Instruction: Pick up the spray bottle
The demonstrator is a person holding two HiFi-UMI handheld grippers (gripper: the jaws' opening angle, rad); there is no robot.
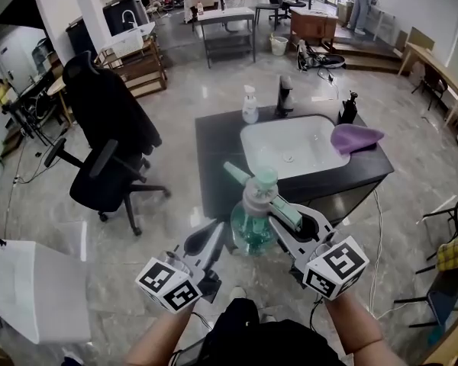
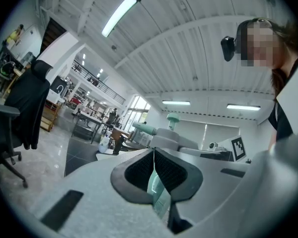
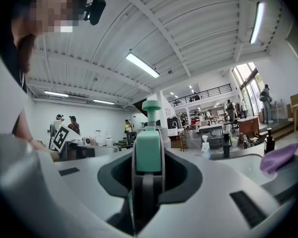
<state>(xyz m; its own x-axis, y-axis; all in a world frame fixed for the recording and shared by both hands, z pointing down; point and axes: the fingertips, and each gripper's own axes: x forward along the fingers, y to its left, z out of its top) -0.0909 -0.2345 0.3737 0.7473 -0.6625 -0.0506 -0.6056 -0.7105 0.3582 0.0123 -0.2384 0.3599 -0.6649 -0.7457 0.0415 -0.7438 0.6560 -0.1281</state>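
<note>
- The spray bottle (image 1: 252, 223), clear teal with a pale-green head, was held up off the floor (image 1: 175, 90) between the two grippers, just in front of the dark desk (image 1: 217, 158).
- The right hand-held gripper (image 1: 281, 207) had its jaws partly apart and closed on the bottle's spray head; in the right gripper view the pale-green block of the head filled the gap between them.
- The left hand-held gripper (image 1: 216, 237) met the bottle's body from the other side. Its jaws were almost together, pinching something thin and pale green; which part of the bottle that was could not be told.
- On the desk sat a white sink (image 1: 290, 147), with a purple cloth (image 1: 356, 137) at its right rim and a small white bottle (image 1: 249, 107) at the back corner.
- A black office chair (image 1: 107, 128) stood to the left, well apart from the desk.
</note>
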